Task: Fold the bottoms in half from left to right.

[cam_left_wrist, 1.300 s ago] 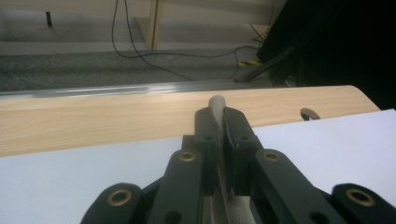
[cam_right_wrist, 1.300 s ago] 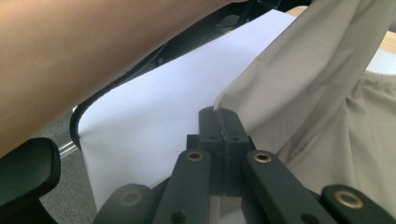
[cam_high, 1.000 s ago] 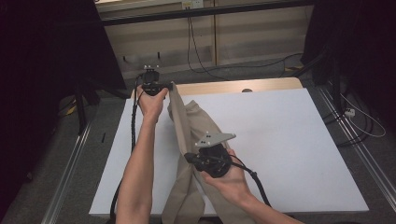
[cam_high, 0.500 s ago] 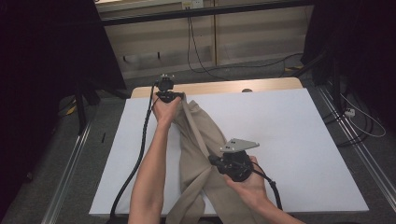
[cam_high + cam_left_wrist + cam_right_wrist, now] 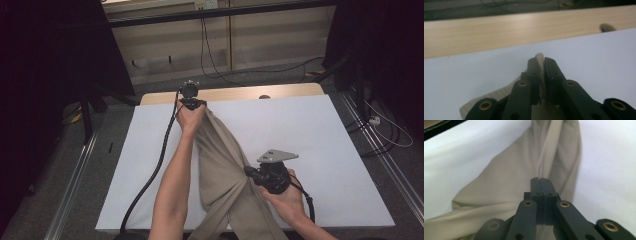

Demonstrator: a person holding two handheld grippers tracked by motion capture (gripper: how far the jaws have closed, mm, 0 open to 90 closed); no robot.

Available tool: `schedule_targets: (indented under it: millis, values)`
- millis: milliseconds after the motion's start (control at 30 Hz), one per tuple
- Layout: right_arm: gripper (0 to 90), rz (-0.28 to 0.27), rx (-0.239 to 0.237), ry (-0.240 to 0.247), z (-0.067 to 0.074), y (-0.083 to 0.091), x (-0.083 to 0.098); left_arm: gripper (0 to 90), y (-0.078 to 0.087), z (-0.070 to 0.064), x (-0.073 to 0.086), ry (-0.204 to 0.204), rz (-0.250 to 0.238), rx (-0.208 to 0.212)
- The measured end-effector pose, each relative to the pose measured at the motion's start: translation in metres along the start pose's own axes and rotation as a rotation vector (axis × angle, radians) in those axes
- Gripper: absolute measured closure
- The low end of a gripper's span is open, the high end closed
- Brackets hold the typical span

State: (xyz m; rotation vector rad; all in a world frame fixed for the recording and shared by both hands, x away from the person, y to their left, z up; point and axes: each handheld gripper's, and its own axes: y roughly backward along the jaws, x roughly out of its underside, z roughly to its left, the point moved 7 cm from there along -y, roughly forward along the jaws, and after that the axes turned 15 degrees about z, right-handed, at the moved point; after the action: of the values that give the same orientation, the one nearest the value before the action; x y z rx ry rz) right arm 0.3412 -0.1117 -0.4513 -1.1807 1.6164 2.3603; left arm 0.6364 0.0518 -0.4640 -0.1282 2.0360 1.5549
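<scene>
A long beige cloth (image 5: 222, 165) is stretched slantwise over the white table (image 5: 325, 140), and its lower end hangs off the front edge. My left gripper (image 5: 193, 103) is at the table's far edge, shut on the cloth's top end; in the left gripper view a tip of the cloth (image 5: 539, 55) peeks out between the nearly closed jaws of the left gripper (image 5: 542, 61). My right gripper (image 5: 248, 171) is at the front middle and pinches the cloth's right side. In the right gripper view the right gripper (image 5: 541, 180) is shut on a fold of the cloth (image 5: 506, 190).
A wooden strip (image 5: 290, 92) with a small hole (image 5: 264, 96) runs along the table's far edge. Bare white tabletop lies left and right of the cloth. Cables (image 5: 210, 55) lie on the floor beyond, metal rails (image 5: 385, 170) flank the table, and dark curtains hang on both sides.
Both hands have moved to the right and lower, carrying the cloth with them. The cloth now lies closer to the tabletop and nearer the table's middle.
</scene>
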Motion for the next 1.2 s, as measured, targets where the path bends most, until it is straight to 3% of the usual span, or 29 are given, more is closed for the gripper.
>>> schedule_targets:
  millis: [100,133,233,300,400,433,500,633,733,900,1000,1133,1200]
  values:
    - [90.0,0.033,0.006,-0.01,-0.006,-0.008,0.008,82.4,-0.008,-0.002,0.002,0.004,-0.008,0.014]
    - [90.0,0.047,0.013,-0.004,-0.006,-0.01,0.01,82.1,-0.009,-0.003,0.002,-0.016,-0.002,0.019]
    - [90.0,0.062,0.019,-0.005,-0.009,-0.013,0.013,81.3,-0.012,-0.003,0.001,0.005,-0.006,0.016]
    - [90.0,0.067,0.028,-0.014,-0.013,-0.014,0.014,80.1,-0.016,-0.004,0.002,0.005,-0.008,0.037]
    - [90.0,0.087,0.038,-0.023,-0.018,-0.017,0.018,69.4,-0.021,-0.008,0.004,-0.053,-0.039,0.053]
    - [90.0,0.099,0.039,-0.026,-0.019,-0.018,0.02,67.7,-0.021,-0.008,0.004,-0.066,-0.048,0.04]
    - [90.0,0.114,0.051,-0.024,-0.022,-0.021,0.023,57.1,-0.018,-0.009,0.003,-0.056,-0.07,0.04]
    - [90.0,0.131,0.068,-0.03,-0.028,-0.022,0.026,35.8,-0.002,-0.005,-0.002,-0.023,-0.126,0.039]
    - [89.9,0.136,0.08,-0.039,-0.032,-0.022,0.026,24.9,0.012,-0.006,-0.001,-0.035,-0.15,0.073]
    - [89.5,0.155,0.1,-0.038,-0.037,-0.024,0.028,17.6,0.032,-0.01,0.011,-0.083,-0.169,0.094]
    - [89.7,0.158,0.145,-0.035,-0.044,-0.023,0.027,14.9,0.045,-0.009,0.02,-0.078,-0.202,0.099]
    - [84.2,0.17,0.112,-0.032,-0.043,-0.024,0.026,14.2,0.057,-0.012,0.035,-0.122,-0.207,0.1]
    - [81.7,0.164,0.122,-0.023,-0.042,-0.022,0.027,14.1,0.062,-0.012,0.045,-0.135,-0.215,0.098]
